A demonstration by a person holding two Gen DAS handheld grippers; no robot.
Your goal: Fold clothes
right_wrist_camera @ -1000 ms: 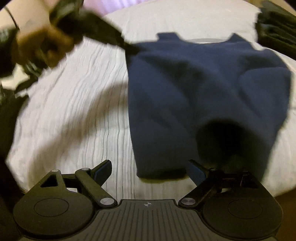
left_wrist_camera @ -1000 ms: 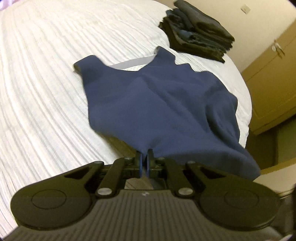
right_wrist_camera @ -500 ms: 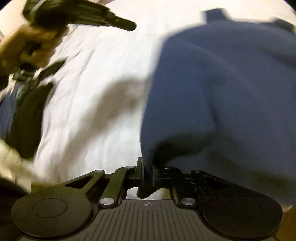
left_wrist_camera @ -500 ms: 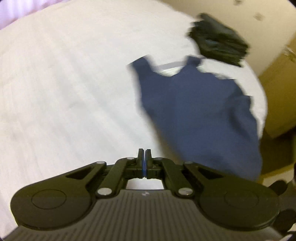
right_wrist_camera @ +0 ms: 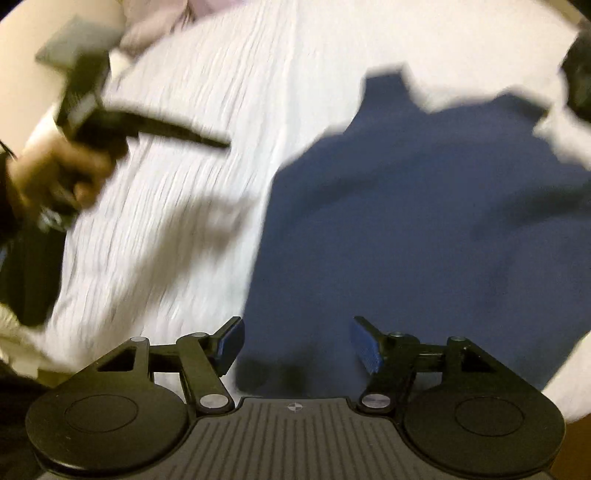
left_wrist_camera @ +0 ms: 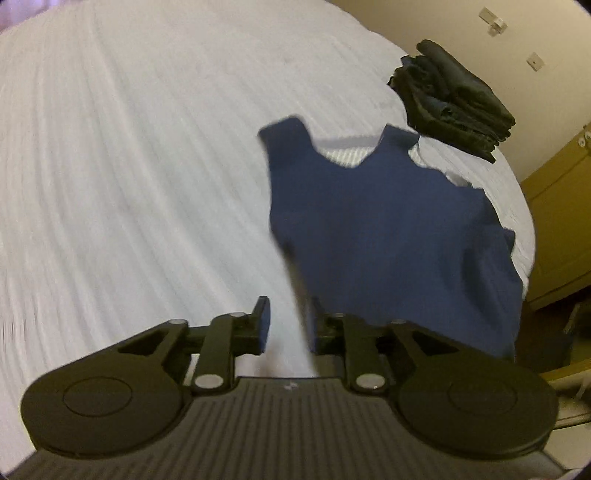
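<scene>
Right tongs [right_wrist_camera: 297, 341] just opened, empty; navy top [right_wrist_camera: 424, 229] motion-blurred, hem hidden.

My black two-finger left gripper [left_wrist_camera: 287, 325] has just been opening, its blue pads parted with nothing between them. My black right gripper [right_wrist_camera: 297, 345] has also been opening, jaws wide and empty. My left hand [right_wrist_camera: 55, 177] grasps its handle.

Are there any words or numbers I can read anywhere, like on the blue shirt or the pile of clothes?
None can be read.
Navy top: plain, no print or label showing.
Dark folded stack: no tags visible.
White bedcover: only woven ribs.
Wall plates: too small to tell.
</scene>
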